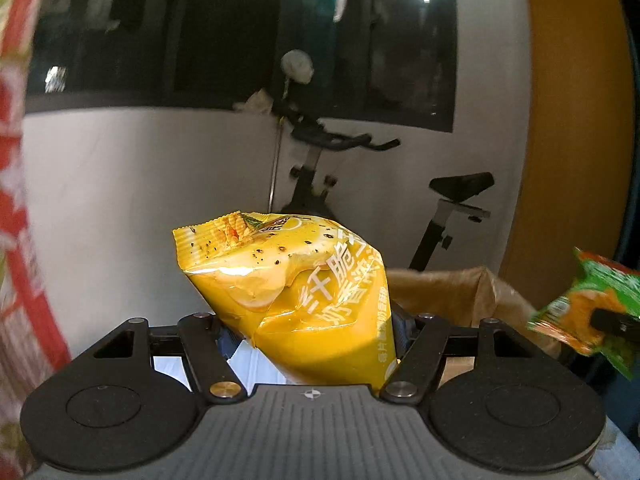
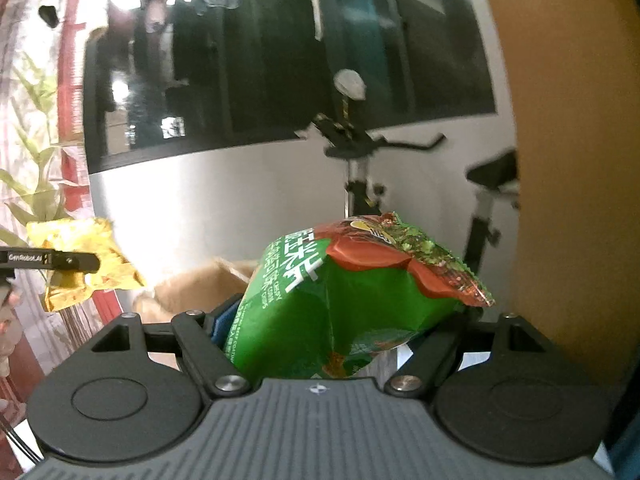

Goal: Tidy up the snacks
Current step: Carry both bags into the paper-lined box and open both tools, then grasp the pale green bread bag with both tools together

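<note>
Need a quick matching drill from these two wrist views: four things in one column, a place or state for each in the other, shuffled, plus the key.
Things:
1. yellow bag
2. green bag
3. cardboard box
4. exercise bike

Places or states:
A. open, low behind the held bags
B. clamped in the right gripper
C. stands by the white wall under the dark window
D. clamped in the left gripper

Pairs: 1-D, 2-B, 3-A, 4-C
</note>
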Tool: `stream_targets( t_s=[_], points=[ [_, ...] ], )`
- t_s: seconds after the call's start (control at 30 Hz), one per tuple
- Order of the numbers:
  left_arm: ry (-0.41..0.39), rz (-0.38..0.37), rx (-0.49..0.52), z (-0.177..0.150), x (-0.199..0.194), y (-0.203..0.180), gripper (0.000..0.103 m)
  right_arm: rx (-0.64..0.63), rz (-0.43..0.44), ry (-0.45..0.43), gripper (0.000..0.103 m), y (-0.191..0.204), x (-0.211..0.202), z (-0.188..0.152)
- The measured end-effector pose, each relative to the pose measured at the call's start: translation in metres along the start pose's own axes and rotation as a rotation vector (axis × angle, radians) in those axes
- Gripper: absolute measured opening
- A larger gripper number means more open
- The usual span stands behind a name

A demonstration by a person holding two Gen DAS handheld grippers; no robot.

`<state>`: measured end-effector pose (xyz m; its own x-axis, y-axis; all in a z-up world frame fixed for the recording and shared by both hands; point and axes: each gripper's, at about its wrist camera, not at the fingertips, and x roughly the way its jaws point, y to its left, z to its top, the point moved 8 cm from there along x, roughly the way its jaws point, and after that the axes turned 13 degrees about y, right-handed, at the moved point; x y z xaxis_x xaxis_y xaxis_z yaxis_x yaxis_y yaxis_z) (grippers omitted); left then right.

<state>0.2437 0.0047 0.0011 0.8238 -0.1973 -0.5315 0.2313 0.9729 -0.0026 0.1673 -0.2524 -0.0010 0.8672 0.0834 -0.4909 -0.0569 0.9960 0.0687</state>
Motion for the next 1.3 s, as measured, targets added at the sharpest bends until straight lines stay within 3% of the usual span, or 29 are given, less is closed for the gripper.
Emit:
stream_targets(
  t_s=[0.13, 0.3, 0.5, 0.6, 0.73, 1.1, 1.3],
  points=[
    [0.013, 0.003, 0.081, 0.025, 0.032, -0.028, 0.071, -0.098, -0.012, 0.024, 0.079, 0.011, 0.045, 0.027],
    [0.104, 0.01, 0.162, 0.026, 0.083, -0.058, 0.071, -0.143, -0.04, 0.107, 0.079, 0.019, 0.099, 0.032],
    [0.228, -0.022, 0.102, 0.014, 0.133, -0.058, 0.076, -0.106, -0.045, 0.206, 0.082, 0.021, 0.138, 0.015],
    [0.266, 0.001, 0.056, 0.009, 0.149, -0.049, 0.087, -0.085, -0.045, 0.245, 0.084, 0.022, 0.147, 0.008],
    [0.266, -0.026, 0.007, 0.004, 0.141, -0.033, 0.087, -0.048, -0.025, 0.251, 0.084, 0.021, 0.141, 0.004],
    [0.198, -0.044, 0.054, -0.014, 0.068, -0.016, 0.087, -0.094, 0.07, 0.18, 0.084, 0.04, 0.082, -0.011],
    [0.218, -0.058, 0.047, -0.041, 0.041, -0.007, 0.087, -0.077, 0.093, 0.169, 0.084, 0.042, 0.055, -0.029]
  ],
)
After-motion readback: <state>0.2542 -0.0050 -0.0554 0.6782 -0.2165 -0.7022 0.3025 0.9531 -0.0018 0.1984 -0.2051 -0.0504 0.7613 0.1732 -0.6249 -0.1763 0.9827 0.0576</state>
